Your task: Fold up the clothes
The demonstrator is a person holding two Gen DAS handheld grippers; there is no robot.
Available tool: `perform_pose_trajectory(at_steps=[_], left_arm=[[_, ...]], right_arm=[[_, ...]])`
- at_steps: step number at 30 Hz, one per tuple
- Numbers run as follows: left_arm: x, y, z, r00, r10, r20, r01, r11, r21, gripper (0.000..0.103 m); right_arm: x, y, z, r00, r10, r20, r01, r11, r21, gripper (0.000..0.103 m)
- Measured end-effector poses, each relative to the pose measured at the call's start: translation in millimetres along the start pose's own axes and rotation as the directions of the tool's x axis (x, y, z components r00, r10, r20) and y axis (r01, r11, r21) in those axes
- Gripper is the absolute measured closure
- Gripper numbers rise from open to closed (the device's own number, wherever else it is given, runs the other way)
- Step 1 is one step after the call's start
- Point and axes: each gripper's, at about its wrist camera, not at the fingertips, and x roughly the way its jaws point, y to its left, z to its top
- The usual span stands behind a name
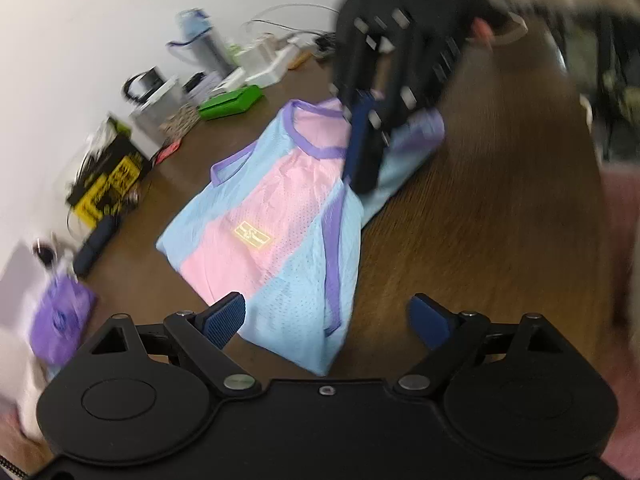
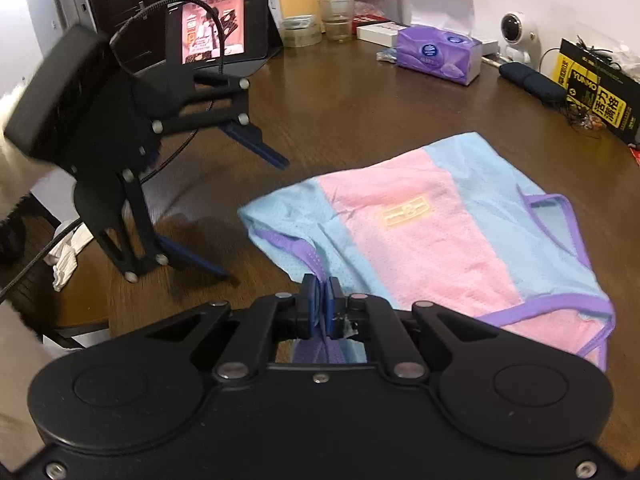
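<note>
A pink and light-blue mesh jersey (image 1: 276, 224) with purple trim lies on the brown wooden table (image 1: 480, 220), one side folded over. It also shows in the right wrist view (image 2: 432, 232). My left gripper (image 1: 328, 320) is open and empty, just above the jersey's near edge; it also shows in the right wrist view (image 2: 256, 212), raised off the table to the left of the jersey. My right gripper (image 2: 322, 300) is shut on the jersey's purple-trimmed edge. It shows in the left wrist view (image 1: 364, 148) at the far side of the jersey.
Along the wall stand a purple tissue box (image 2: 440, 56), a yellow-black package (image 2: 596, 96), a white camera (image 2: 516, 36), a green box (image 1: 230, 104) and a bottle (image 1: 204, 40). A tablet (image 2: 220, 28) and a glass (image 2: 338, 18) stand at the far side.
</note>
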Motion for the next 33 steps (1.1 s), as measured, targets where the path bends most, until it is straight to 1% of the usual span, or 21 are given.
perform_pose_trajectory(at_steps=[3,4,5,7,8,9,10,13,17,20,21,23,24,25,27,31,33], left_arm=[[11,-2,8,1.000,0.003,0.011,-0.004,0.998,0.065,0.018],[12,-1,8,1.000,0.007,0.012,-0.008,0.997,0.072,0.021],[18,-3,12,0.999,0.030,0.017,-0.032,0.994,0.104,0.024],[22,-5,15,0.999,0.051,0.018,-0.053,0.991,0.125,0.031],[26,-6,18,0.997,0.071,0.014,-0.072,0.989,0.127,0.033],[30,-7,21,0.996,0.088,0.011,-0.089,0.988,0.128,0.037],[31,-7,22,0.996,0.090,0.009,-0.090,0.988,0.124,0.041],[36,-10,26,0.993,0.121,-0.007,-0.120,0.989,0.083,0.045],[33,-9,24,0.987,0.159,-0.030,-0.157,0.986,0.056,0.046],[31,-6,20,0.985,0.170,-0.042,-0.168,0.985,0.045,0.046],[30,-4,18,0.983,0.177,-0.047,-0.175,0.984,0.044,0.047],[30,-4,16,0.981,0.185,-0.053,-0.183,0.982,0.053,0.059],[32,-3,15,0.980,0.190,-0.064,-0.186,0.981,0.060,0.071],[33,-2,14,0.979,0.188,-0.073,-0.184,0.981,0.057,0.079],[34,-1,13,0.980,0.180,-0.086,-0.176,0.983,0.051,0.084],[26,-5,15,0.981,0.179,-0.074,-0.175,0.983,0.054,0.087],[21,-4,18,0.985,0.150,-0.082,-0.148,0.988,0.037,0.089]], right_arm=[[-5,-6,7,1.000,0.007,0.000,-0.007,1.000,0.024,0.097],[-6,-7,9,1.000,0.006,0.000,-0.006,1.000,0.029,0.097],[-7,-8,10,1.000,0.007,-0.001,-0.007,0.999,0.033,0.097],[-8,-10,13,1.000,0.008,-0.003,-0.008,0.999,0.040,0.096],[-8,-9,13,1.000,0.007,-0.003,-0.007,0.999,0.039,0.096],[-9,-9,14,1.000,0.005,-0.004,-0.005,0.999,0.039,0.096],[-9,-9,14,1.000,0.004,-0.004,-0.004,0.999,0.039,0.096],[-10,-8,15,1.000,0.000,-0.004,0.000,0.999,0.038,0.096],[-13,-8,15,1.000,-0.006,0.000,0.006,0.999,0.042,0.096],[-16,-8,13,1.000,-0.004,0.009,0.004,0.999,0.046,0.096],[-16,-8,13,1.000,-0.004,0.012,0.004,0.999,0.046,0.096],[-17,-6,11,1.000,-0.004,0.014,0.004,0.999,0.043,0.096],[-17,-5,10,1.000,-0.005,0.015,0.004,0.999,0.042,0.096],[-17,-5,10,1.000,-0.005,0.014,0.004,0.999,0.040,0.096],[-16,-4,8,1.000,-0.008,0.011,0.008,0.999,0.039,0.096],[-13,-4,2,1.000,-0.022,-0.003,0.022,0.999,0.039,0.096],[-12,-3,-1,1.000,-0.024,-0.005,0.024,0.999,0.040,0.096]])
